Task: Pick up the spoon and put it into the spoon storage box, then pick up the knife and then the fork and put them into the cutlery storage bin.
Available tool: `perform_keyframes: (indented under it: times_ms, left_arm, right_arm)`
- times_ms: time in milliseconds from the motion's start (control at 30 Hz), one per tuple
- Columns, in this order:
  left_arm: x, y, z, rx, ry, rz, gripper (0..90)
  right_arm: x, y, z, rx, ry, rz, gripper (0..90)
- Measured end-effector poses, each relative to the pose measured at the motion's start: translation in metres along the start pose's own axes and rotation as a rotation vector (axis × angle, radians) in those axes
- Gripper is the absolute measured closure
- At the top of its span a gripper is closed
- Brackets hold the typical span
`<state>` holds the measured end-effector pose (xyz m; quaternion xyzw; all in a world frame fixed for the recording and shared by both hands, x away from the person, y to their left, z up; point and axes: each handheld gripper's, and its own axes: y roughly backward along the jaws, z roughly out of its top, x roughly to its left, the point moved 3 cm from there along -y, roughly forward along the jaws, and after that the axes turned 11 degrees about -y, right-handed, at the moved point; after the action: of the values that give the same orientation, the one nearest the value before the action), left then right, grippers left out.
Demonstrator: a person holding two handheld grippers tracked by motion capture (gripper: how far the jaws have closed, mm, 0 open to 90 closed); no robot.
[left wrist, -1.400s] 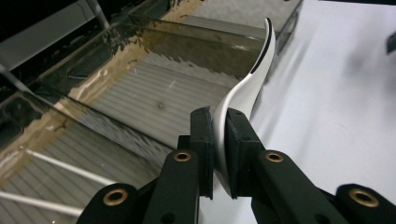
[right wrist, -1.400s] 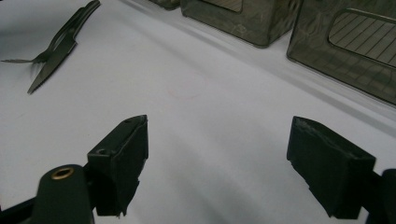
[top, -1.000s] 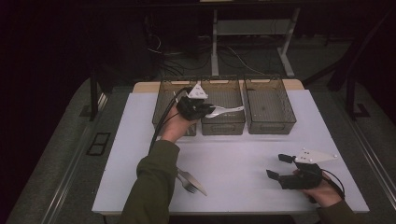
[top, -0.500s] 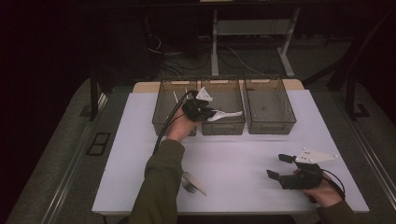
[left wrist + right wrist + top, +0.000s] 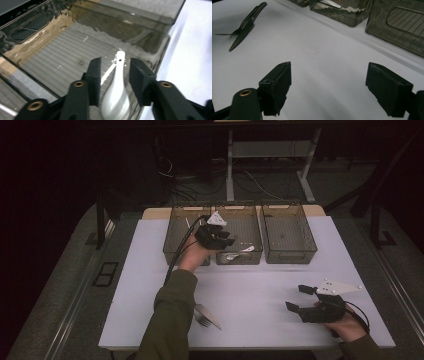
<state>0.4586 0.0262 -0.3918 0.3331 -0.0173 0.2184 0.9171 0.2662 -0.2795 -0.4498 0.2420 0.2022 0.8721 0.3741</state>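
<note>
Over the middle bin [image 5: 239, 240] of three smoky clear bins at the far side of the white worktop [image 5: 260, 290], the left hand-held gripper [image 5: 227, 241] hangs with a white spoon [image 5: 116, 93] between its jaws; in the left gripper view the spoon's bowl lies low between the two black jaws and its handle runs away over the ribbed floor of the bin — a narrow gap shows on either side of it, so the jaws stand apart and not pressed on it; whether the spoon rests on the bin floor I cannot tell; in the high view its pale shape [image 5: 239, 253] lies near the bin's near wall. The left bin [image 5: 180, 227] and the right bin [image 5: 289, 232] stand just beside the middle one. Near the worktop's front edge, the right hand-held gripper [image 5: 300, 299] sits low in the person's hand, jaws spread wide with nothing between them — bare white surface shows in the right gripper view [image 5: 327, 87]. A fork [image 5: 201, 320] and a knife [image 5: 209, 315] lie together by the left sleeve [image 5: 167, 320], well apart from both grippers.
</note>
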Motion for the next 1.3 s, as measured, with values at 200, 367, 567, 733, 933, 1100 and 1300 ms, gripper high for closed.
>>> perform_keyframes:
  times_ms: [200, 367, 567, 733, 933, 1100, 1300]
  left_arm:
    - [-0.003, 0.011, 0.006, -0.048, 0.025, -0.019, 48.3]
    - [-0.011, 0.023, 0.009, -0.075, 0.033, -0.039, 40.6]
    - [-0.023, 0.038, 0.001, -0.084, 0.059, -0.056, 34.6]
    - [-0.038, 0.054, -0.010, -0.094, 0.059, -0.073, 35.5]
    - [-0.059, 0.068, -0.032, -0.087, 0.060, -0.091, 45.5]
    - [-0.070, 0.080, -0.051, -0.072, 0.059, -0.080, 56.8]
    - [-0.084, 0.099, -0.071, -0.046, 0.049, -0.085, 79.5]
  right_arm:
    - [0.000, 0.000, 0.000, 0.000, -0.001, 0.001, 20.5]
    - [0.000, 0.000, 0.000, 0.000, -0.003, 0.000, 20.5]
    - [-0.001, 0.000, 0.000, -0.004, -0.006, -0.003, 20.6]
    - [-0.001, -0.001, 0.000, 0.003, -0.006, -0.004, 20.5]
    - [-0.001, 0.000, 0.000, -0.003, -0.008, -0.010, 20.5]
    - [-0.001, -0.001, 0.000, 0.001, -0.009, -0.006, 20.5]
    - [-0.002, -0.001, 0.000, 0.000, -0.012, -0.007, 20.5]
